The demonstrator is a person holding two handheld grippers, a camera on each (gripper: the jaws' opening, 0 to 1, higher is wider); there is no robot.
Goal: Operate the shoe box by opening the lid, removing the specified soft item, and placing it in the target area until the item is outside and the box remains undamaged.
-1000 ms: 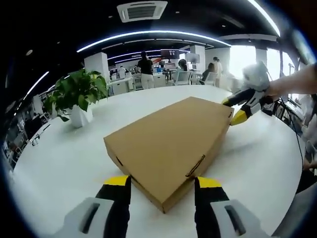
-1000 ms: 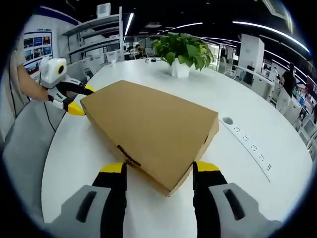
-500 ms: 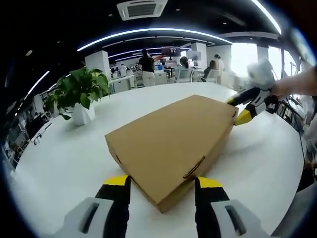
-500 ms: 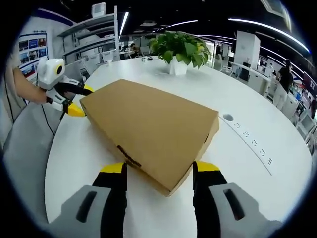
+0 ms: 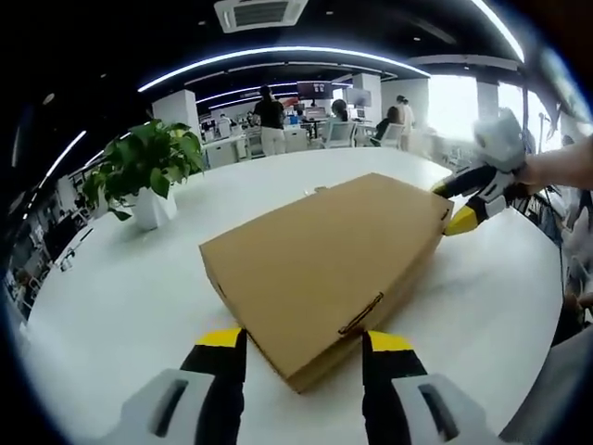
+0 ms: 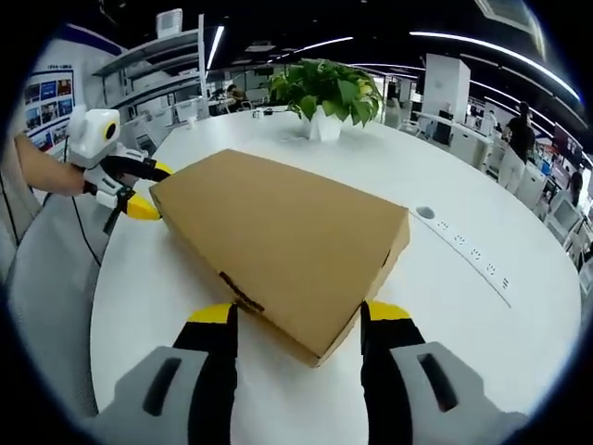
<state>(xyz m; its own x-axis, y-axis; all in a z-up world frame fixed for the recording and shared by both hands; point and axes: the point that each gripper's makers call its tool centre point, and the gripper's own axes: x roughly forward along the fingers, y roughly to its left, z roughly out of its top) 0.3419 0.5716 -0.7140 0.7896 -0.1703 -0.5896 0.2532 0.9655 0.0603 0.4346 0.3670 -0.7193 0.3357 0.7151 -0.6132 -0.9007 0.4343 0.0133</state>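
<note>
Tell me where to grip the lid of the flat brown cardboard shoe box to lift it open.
Grip the lid's front edge by the small tab on the flat brown cardboard shoe box, coming from the near corner. The left gripper and right gripper already straddle opposite corners, jaws open; the lid lies shut and flat, so probably only its edge offers purchase.

Open-plan office: desks, monitors, potted plant.

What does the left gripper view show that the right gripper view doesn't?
Left gripper view: a ceiling air vent and people standing at desks behind the table.

Right gripper view: power sockets set into the table, and wall posters.

Both: the closed cardboard box on the white table, the potted plant, and a gripper at each opposite box corner.
</note>
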